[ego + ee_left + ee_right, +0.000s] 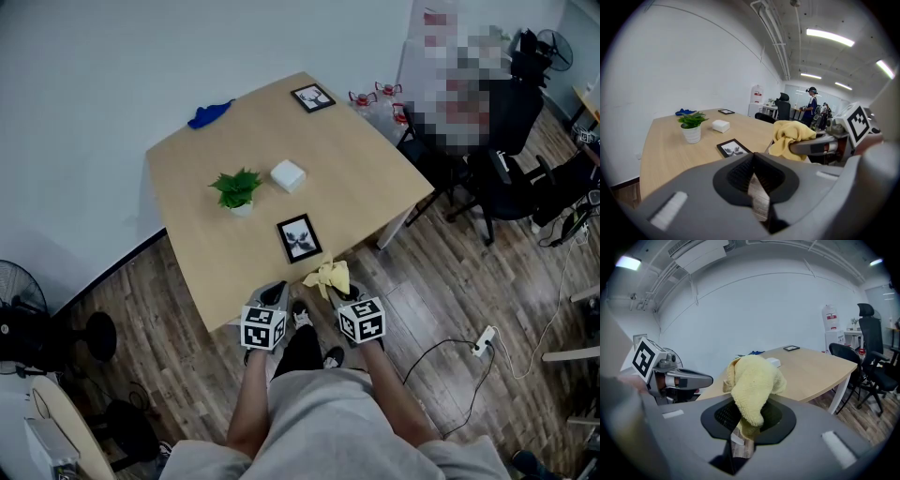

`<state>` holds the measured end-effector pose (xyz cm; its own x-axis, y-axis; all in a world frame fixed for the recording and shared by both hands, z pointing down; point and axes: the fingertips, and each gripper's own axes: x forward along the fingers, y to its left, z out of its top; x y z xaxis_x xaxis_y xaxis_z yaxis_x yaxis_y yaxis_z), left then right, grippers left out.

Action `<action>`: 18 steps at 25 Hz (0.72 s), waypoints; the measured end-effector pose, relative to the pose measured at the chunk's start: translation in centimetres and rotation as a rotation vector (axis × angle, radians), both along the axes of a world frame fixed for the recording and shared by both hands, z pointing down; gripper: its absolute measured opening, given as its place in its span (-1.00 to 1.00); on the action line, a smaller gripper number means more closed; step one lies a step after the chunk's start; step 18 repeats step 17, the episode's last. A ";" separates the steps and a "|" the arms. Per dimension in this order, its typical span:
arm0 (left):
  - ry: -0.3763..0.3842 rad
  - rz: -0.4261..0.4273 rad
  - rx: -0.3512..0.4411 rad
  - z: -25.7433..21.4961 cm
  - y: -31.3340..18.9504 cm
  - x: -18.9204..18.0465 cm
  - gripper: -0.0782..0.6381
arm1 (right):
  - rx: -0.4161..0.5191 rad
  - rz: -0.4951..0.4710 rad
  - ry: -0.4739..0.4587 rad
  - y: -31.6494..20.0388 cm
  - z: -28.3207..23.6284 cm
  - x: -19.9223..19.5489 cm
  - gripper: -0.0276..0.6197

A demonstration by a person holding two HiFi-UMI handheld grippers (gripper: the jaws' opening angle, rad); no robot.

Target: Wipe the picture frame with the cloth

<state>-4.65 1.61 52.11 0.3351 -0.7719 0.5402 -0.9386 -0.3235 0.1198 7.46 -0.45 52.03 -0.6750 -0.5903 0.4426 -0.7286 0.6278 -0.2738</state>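
Yellow cloth (328, 277) is pinched in your right gripper (339, 292), just off the table's (187, 178) near edge. Your left gripper (276, 294) is pressed together, empty. Picture frame (300, 237) lies flat beside that edge, seemingly untouched: all wiping remains.

We look down on a pale wooden bench (347, 178) set on a dark plank floor (469, 281) beside a plain white wall (112, 66). Black office chairs (511, 122) stand to its right. Strip lights (829, 37) glow along the ceiling.
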 end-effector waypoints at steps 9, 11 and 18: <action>-0.003 0.005 0.005 0.0 -0.1 -0.1 -0.64 | 0.008 0.001 -0.005 -0.1 -0.1 -0.3 -0.74; -0.001 0.004 0.004 0.1 -0.2 -0.2 -0.64 | 0.009 0.001 -0.004 -0.2 -0.1 -0.3 -0.74; -0.001 0.008 0.000 0.1 -0.2 0.0 -0.64 | 0.027 0.006 0.006 -0.2 -0.4 -0.1 -0.74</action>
